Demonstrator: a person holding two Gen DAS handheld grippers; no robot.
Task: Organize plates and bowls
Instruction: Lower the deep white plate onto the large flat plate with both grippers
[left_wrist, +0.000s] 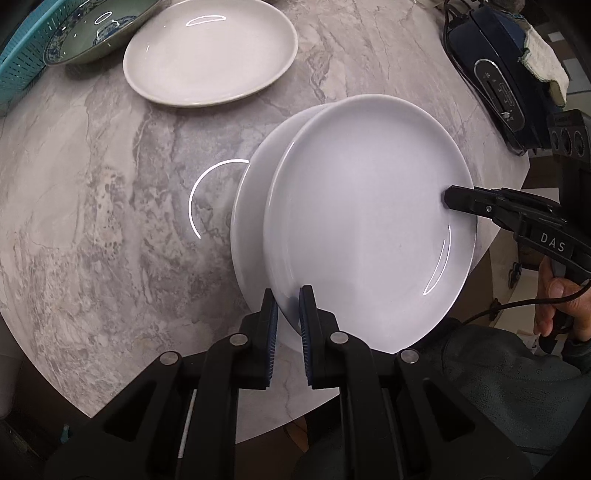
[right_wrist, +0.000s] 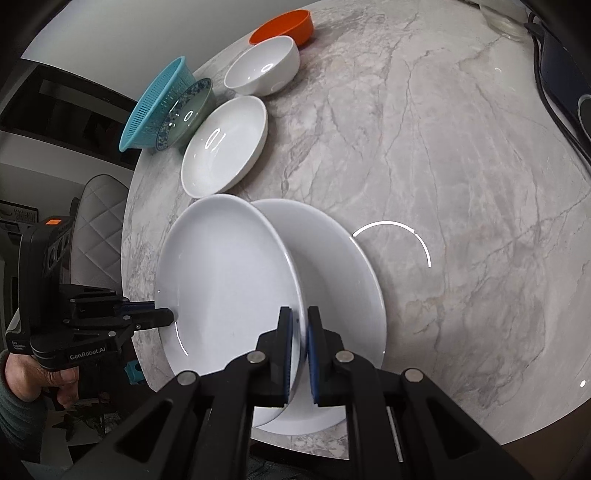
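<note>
Marble table (left_wrist: 92, 221) — both grippers clamp one white plate's (left_wrist: 369, 221) rim above a second plate (left_wrist: 251, 206). Stacking step; next, lower it level — then release.

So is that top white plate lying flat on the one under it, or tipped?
Tipped. The top plate is lifted at an angle above the lower plate, with both tongs clamped on its rim.

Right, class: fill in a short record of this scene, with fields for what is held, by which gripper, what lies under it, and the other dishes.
held: upper white plate, tilted
left gripper: shut on its rim
right gripper: shut on the opposite rim
beneath: second white plate on marble table
other dishes: shallow white dish, white bowl, orange bowl, patterned bowl against teal basket
</note>
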